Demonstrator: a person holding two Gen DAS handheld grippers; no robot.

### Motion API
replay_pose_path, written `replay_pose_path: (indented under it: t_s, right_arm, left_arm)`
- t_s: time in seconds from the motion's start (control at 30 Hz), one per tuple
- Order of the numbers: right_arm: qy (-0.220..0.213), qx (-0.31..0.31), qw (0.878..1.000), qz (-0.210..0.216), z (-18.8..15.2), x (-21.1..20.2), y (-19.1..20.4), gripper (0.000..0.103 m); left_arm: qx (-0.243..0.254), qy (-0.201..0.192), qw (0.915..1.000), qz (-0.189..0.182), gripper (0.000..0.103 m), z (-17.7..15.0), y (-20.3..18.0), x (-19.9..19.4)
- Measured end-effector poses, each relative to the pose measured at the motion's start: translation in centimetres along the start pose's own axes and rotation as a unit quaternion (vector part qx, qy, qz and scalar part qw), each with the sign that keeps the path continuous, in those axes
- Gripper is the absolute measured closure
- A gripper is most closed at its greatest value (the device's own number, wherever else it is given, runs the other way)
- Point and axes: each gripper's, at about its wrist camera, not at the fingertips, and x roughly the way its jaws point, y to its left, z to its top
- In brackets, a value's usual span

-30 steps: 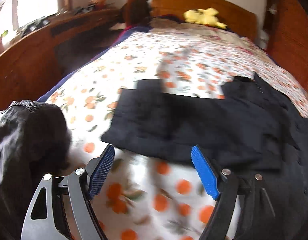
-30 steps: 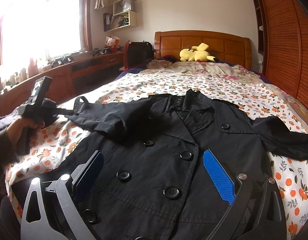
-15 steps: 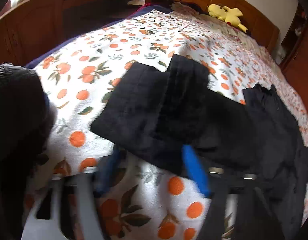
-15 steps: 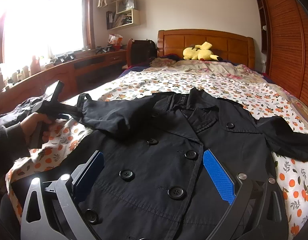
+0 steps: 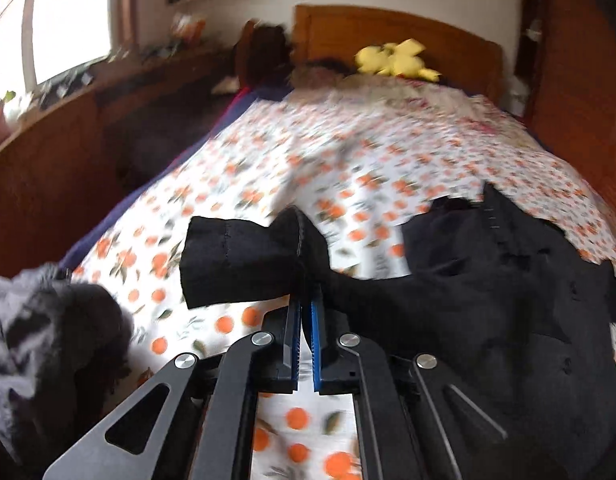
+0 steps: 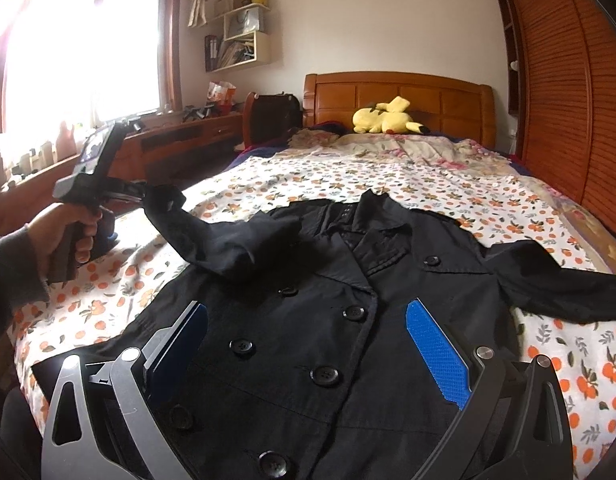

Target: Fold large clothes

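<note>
The black coat lies face up on the orange-print bedspread, collar toward the wooden headboard, buttons showing down its front; no brand, label or lettering on it can be read in either view. The left gripper has its blue pads pressed together on the coat's sleeve; the cuff end fans out just past the fingertips, on the window side. From the right wrist view that same sleeve is lifted off the bedspread and runs up from the coat's shoulder to the left gripper, gripped by the left hand; the other sleeve lies flat, stretched away from the coat toward the slatted wardrobe. The right gripper sits low over the coat's front with its fingers wide apart, nothing between them; buttons lie between and below the fingers. A yellow plush toy rests against the headboard; the shelf beside the window carries books, their spines too small to read; a dark bundle of clothing sits at the foot end of the bedspread, far from the headboard.
</note>
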Motion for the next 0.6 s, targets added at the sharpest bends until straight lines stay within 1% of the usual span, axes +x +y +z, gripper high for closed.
replay_pose_path:
  t_s: [0.13,0.3,0.43,0.6]
  right_arm:
    - [-0.005,0.004,1.0,-0.011,0.1,-1.1,-0.8,0.007]
    - [-0.015,0.015,0.999,-0.029,0.2,-2.8,-2.5,0.007]
    - [-0.02,0.021,0.999,-0.043,0.1,-4.0,-3.8,0.007]
    - [-0.017,0.029,0.998,-0.062,-0.2,-5.3,-5.2,0.007]
  left_arm:
    - [0.034,-0.027,0.9984,-0.037,0.099,0.4,-4.6,-3.8]
    - [0.076,-0.051,0.9924,-0.082,0.099,-0.3,-10.3,-7.9]
    - [0.104,-0.061,0.9852,-0.122,0.099,-2.3,-14.4,-11.3]
    - [0.137,-0.063,0.9751,-0.163,0.097,-5.3,-18.1,-14.0]
